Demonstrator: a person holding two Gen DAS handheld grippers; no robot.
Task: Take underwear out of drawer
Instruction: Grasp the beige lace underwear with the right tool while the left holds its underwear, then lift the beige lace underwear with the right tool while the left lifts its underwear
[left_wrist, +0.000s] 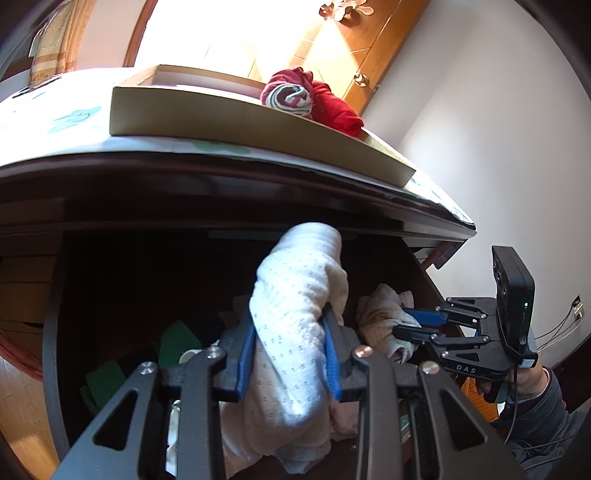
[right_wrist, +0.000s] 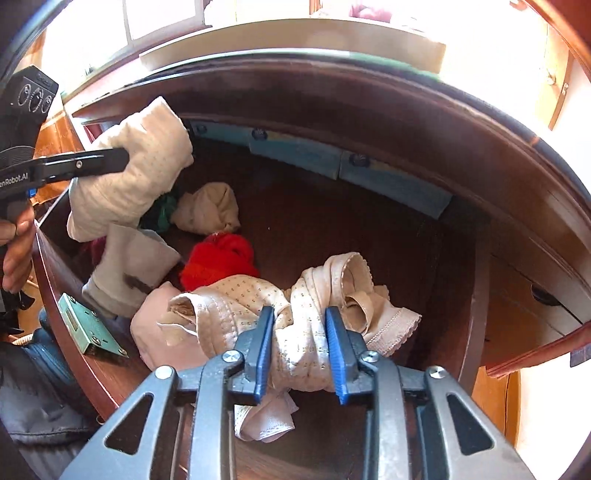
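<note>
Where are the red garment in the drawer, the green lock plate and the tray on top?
red garment (right_wrist: 219, 260), right wrist view, middle of the bundle.
green lock plate (right_wrist: 86, 330), right wrist view, flat face.
tray (left_wrist: 221, 120), left wrist view, front wall.

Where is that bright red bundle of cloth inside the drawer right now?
In the right wrist view the red bundle lies on the drawer floor, left of centre, just behind the cream dotted underwear clamped in the right gripper.

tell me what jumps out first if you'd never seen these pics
Both grippers are clamped on pale dotted underwear: the left gripper holds a white bundle lifted above the open drawer, the right gripper a cream piece low inside it. A bright red garment lies on the drawer floor behind.
</note>
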